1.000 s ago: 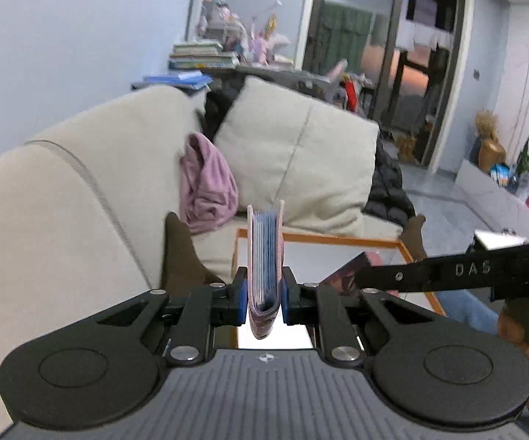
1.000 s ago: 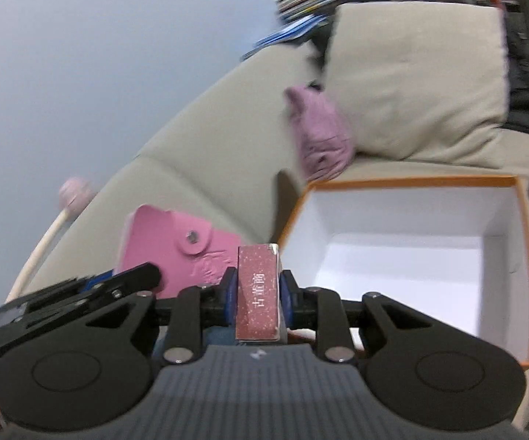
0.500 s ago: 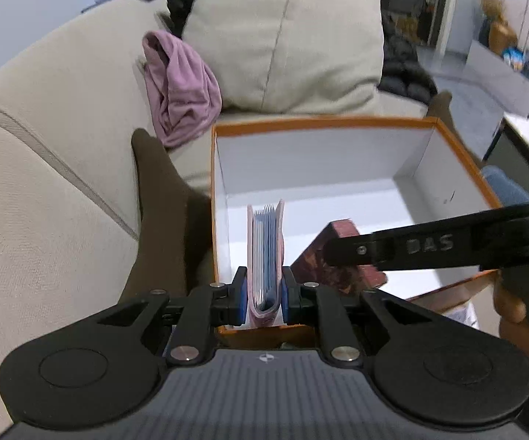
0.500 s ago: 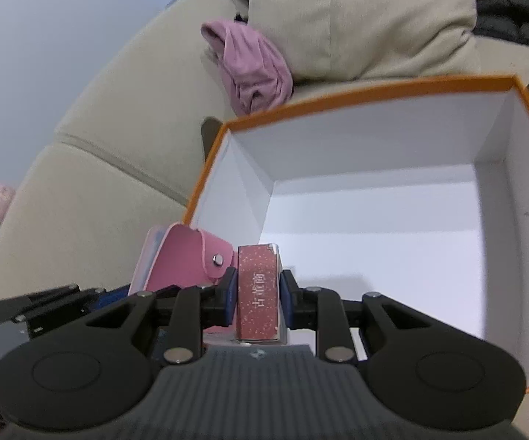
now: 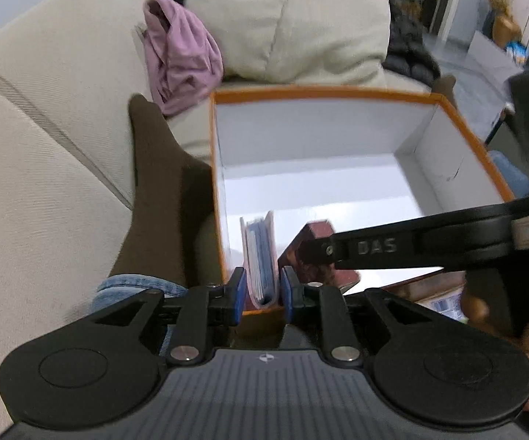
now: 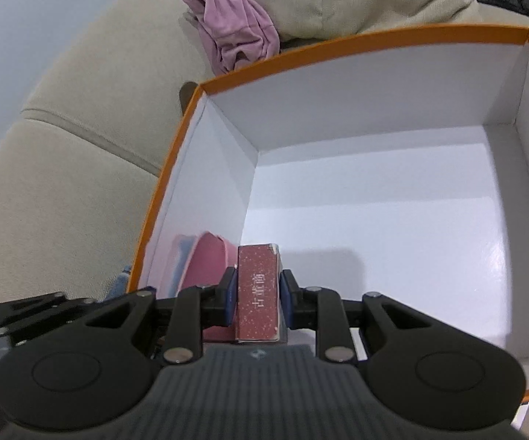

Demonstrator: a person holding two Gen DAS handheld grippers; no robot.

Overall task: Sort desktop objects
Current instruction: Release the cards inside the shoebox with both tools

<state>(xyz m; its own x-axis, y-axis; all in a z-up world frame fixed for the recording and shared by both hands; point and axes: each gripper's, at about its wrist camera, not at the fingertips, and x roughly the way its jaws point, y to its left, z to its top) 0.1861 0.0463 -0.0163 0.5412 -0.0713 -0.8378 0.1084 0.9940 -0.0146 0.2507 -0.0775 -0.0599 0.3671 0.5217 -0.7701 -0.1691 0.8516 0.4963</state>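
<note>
Now left gripper (image 5: 261, 286) jaws have just been opening off the pink card holder (image 5: 259, 260) inside the orange box (image 5: 323, 92); right gripper (image 6: 256, 299) clenches the red pack (image 6: 258, 293), release pending.

The open box (image 6: 382, 121) sits on the sofa (image 5: 44, 190) seat, with the cushion (image 5: 290, 22) behind it at twelve o'clock and the crumpled cloth (image 5: 180, 55) at eleven o'clock, against the sofa back. In the left wrist view, the card holder (image 5: 261, 256) stands on edge inside the box's near left corner, and the small carton (image 6: 257, 293) is just beside it at three o'clock. A socked foot (image 5: 158, 198) lies along the box's left wall, outside it.
</note>
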